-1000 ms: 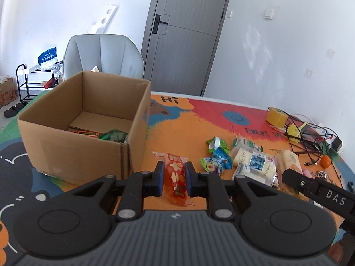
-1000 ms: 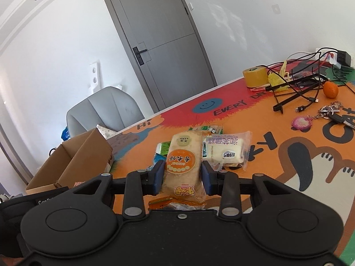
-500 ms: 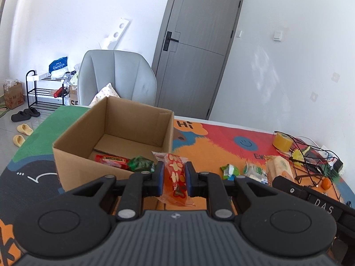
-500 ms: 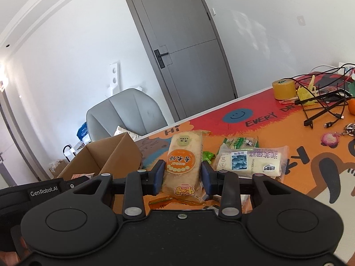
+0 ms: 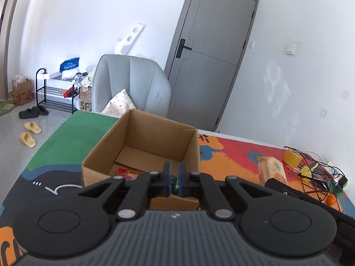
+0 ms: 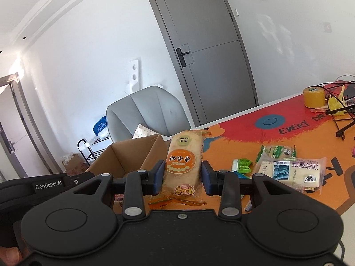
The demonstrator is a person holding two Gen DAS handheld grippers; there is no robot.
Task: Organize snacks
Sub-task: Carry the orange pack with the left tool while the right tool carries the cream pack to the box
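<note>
My right claw [image 6: 183, 174] grips the long cracker packet [image 6: 186, 153] by its sides, aloft beside the cardboard box [image 5: 142, 133] near the table's [image 6: 244, 137] far edge (light, crinkly, probably brittle, so a gentle mid-body hold suits it), while my left claw [image 5: 174, 177] is closed, apparently empty.

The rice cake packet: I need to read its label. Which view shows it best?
The right wrist view: the rice cake packet faces the camera, held in the right gripper. The left wrist view shows only its top end at the right.
</note>
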